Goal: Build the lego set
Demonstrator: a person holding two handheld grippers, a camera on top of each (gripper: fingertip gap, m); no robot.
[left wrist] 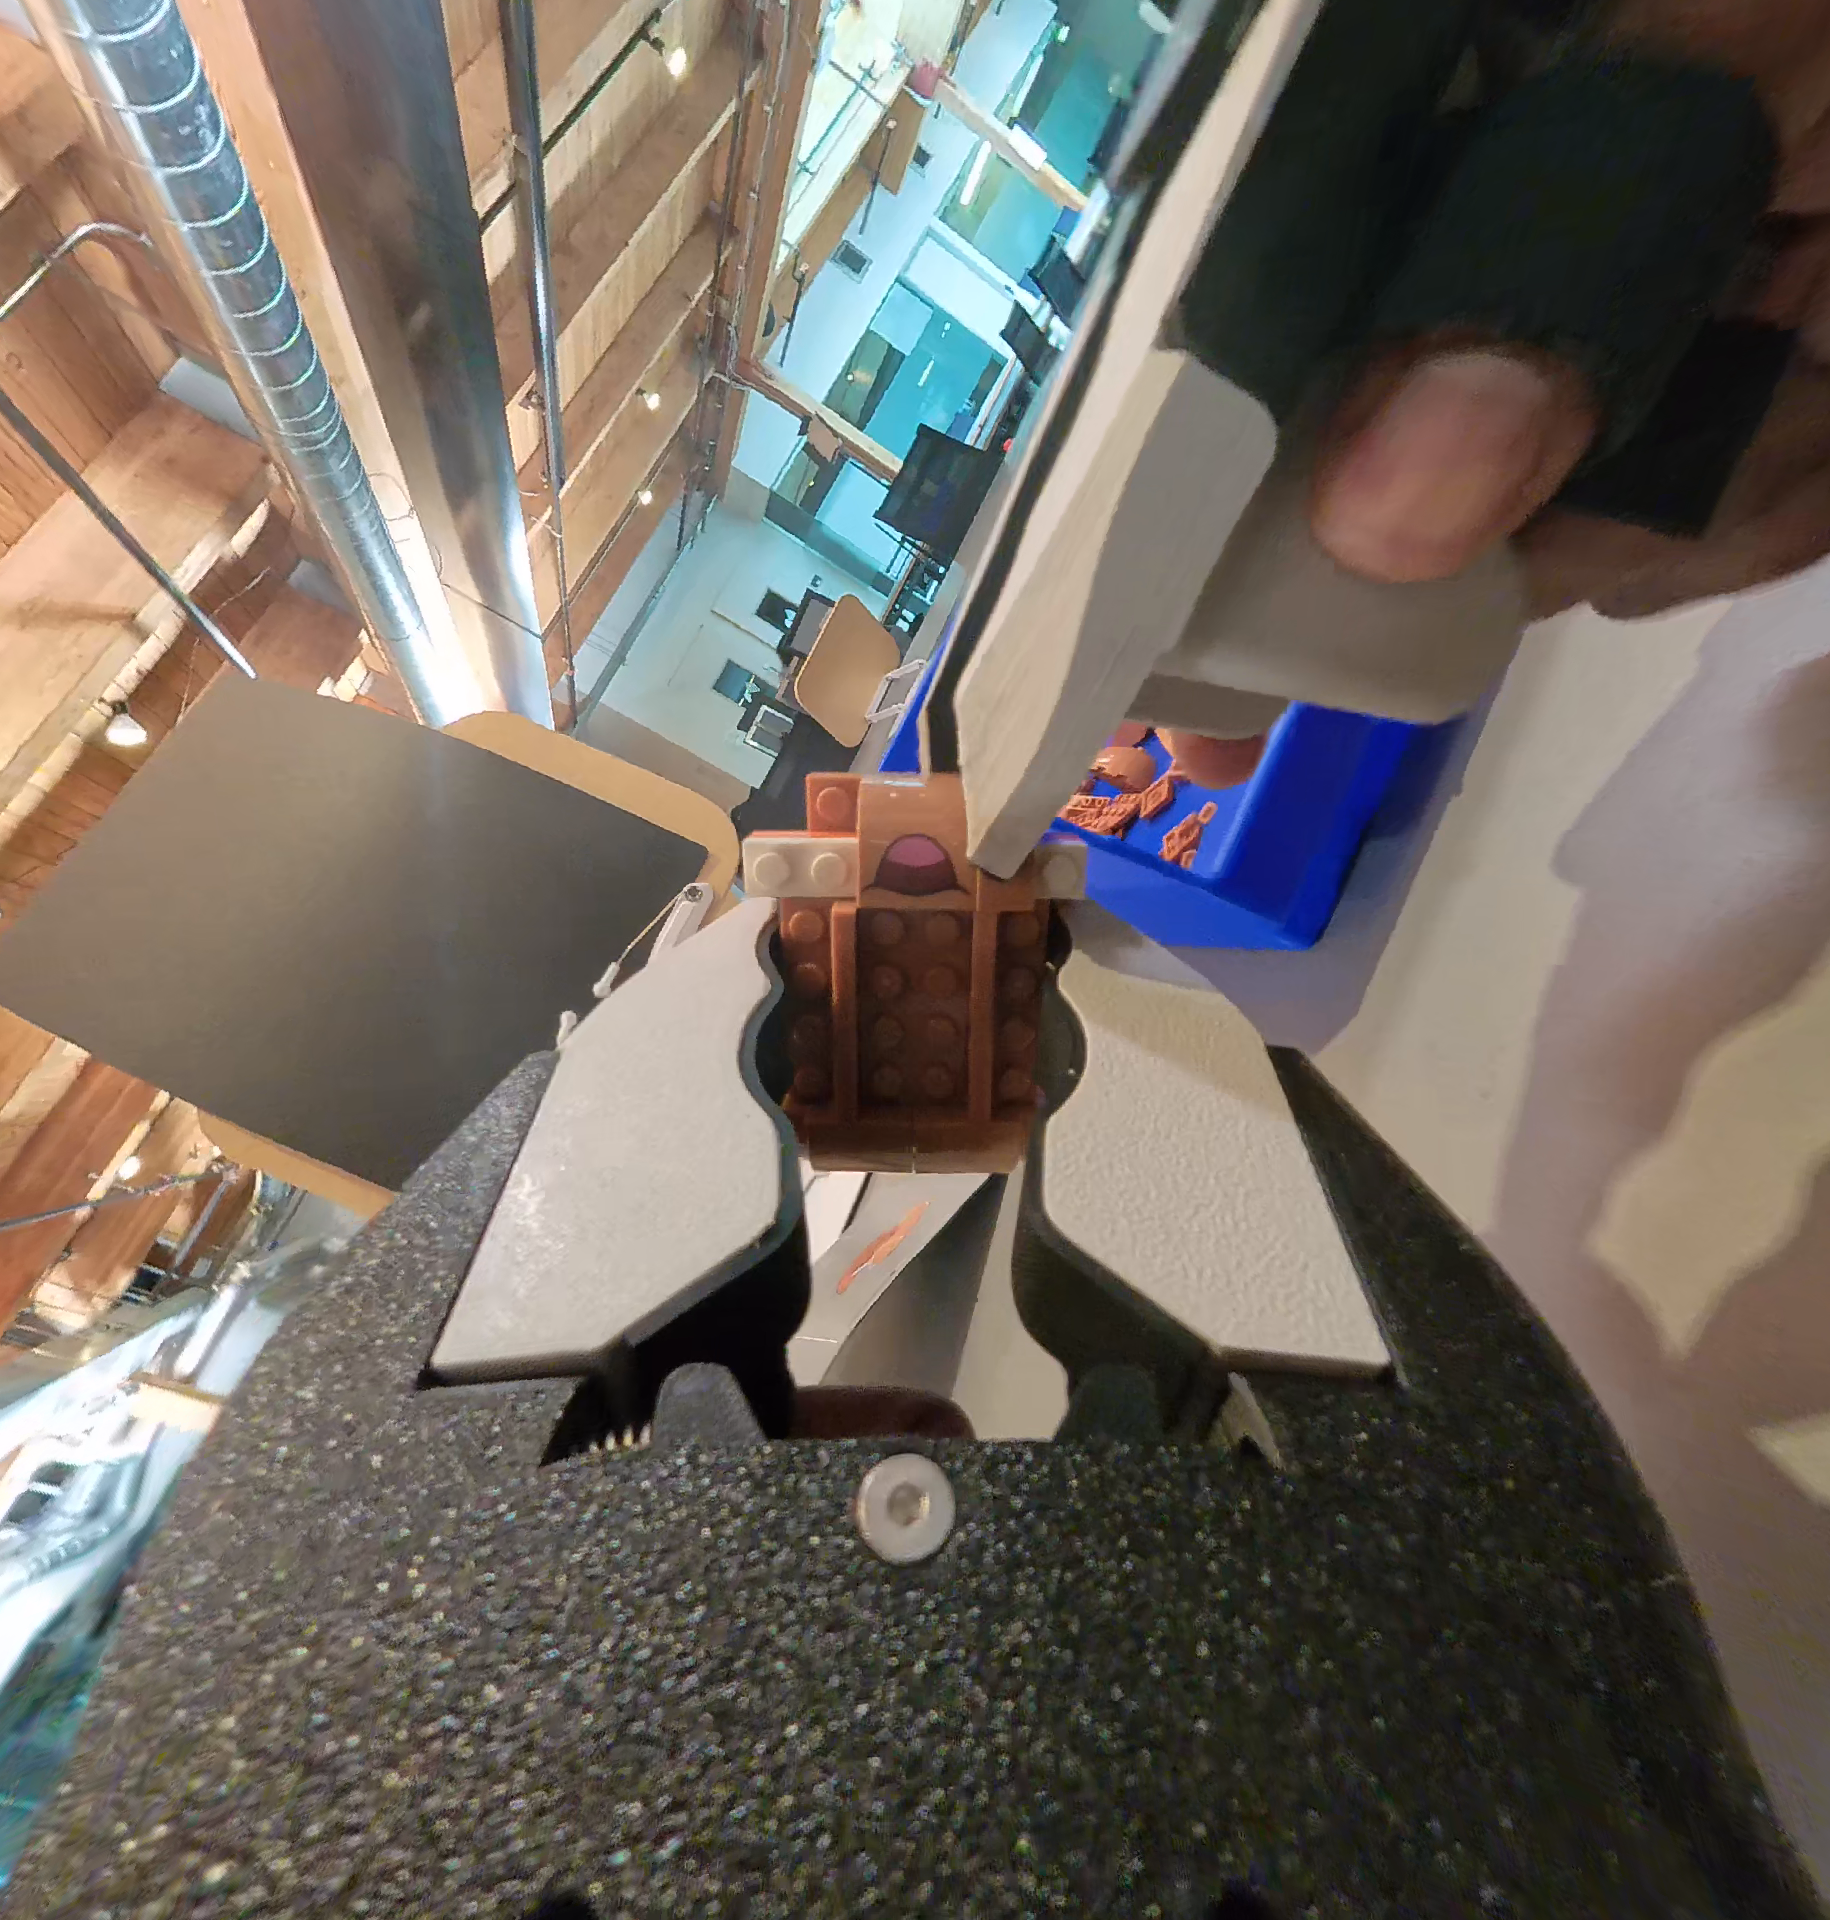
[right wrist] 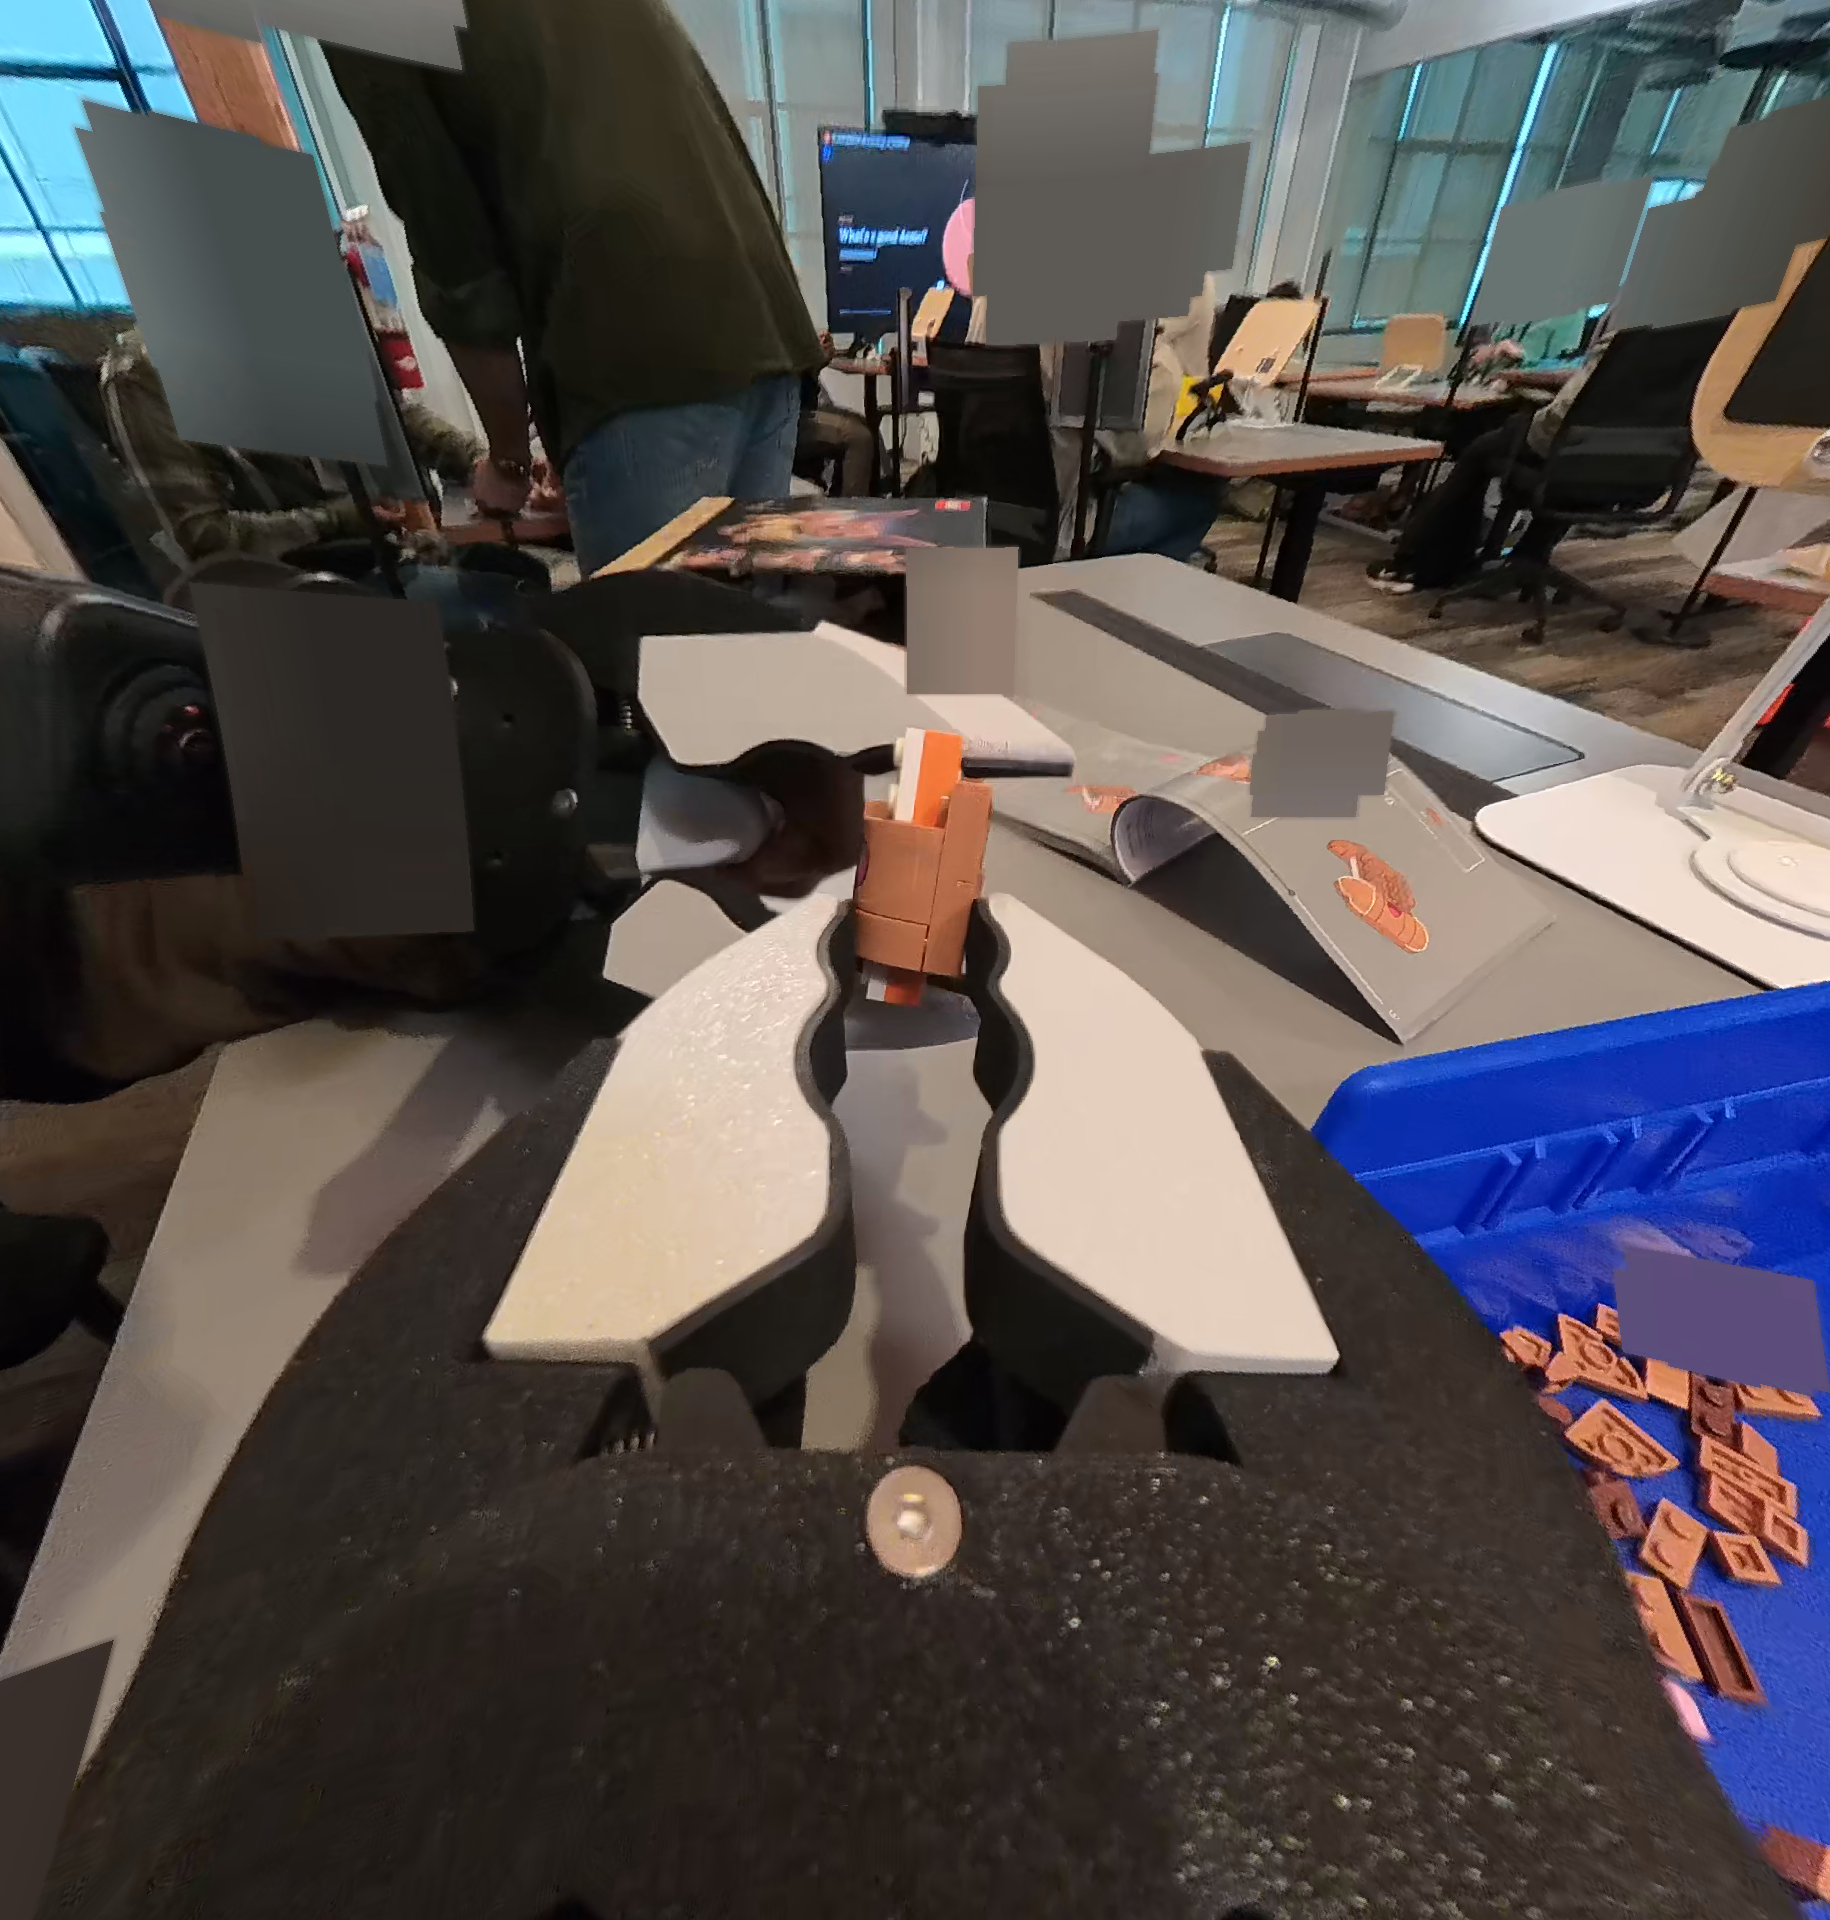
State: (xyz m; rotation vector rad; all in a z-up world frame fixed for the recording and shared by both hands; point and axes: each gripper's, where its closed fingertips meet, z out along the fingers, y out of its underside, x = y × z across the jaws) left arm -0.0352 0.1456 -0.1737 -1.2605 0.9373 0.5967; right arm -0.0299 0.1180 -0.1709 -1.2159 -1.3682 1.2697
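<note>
Gripping from both sides, the left gripper (left wrist: 911,997) has its two grey fingers (left wrist: 672,1049) drawn in against the flanks of the brown lego build (left wrist: 916,997), which sits at the centre of the left wrist view, studs facing the camera, with its lower end reaching back between the fingers. Light grey plates (left wrist: 799,862) stick out sideways across the top of the build, just above the fingertips, and a pink rounded piece shows between them. From the upper right of that frame the right gripper (left wrist: 1004,831) comes down at a slant, one grey finger tip touching the build's upper right corner; a person's hand (left wrist: 1451,457) wraps its body. Behind, at centre right, a blue bin (left wrist: 1295,831) with loose brown pieces (left wrist: 1129,800) rests on the pale table (left wrist: 1513,935).

In the right wrist view the left gripper (right wrist: 797,821) reaches in from the left edge, its fingers around the far side of the build. The right gripper (right wrist: 911,935) at centre has its fingers (right wrist: 724,1081) narrowed to a slim gap, the tips pinching the lower part of the lego build (right wrist: 916,883); an orange-and-white piece (right wrist: 926,779) stands up from its top. Right of it an open instruction booklet (right wrist: 1295,883) lies on the grey table (right wrist: 1150,997), and the blue bin (right wrist: 1576,1132) with scattered brown pieces (right wrist: 1680,1455) fills the lower right.
</note>
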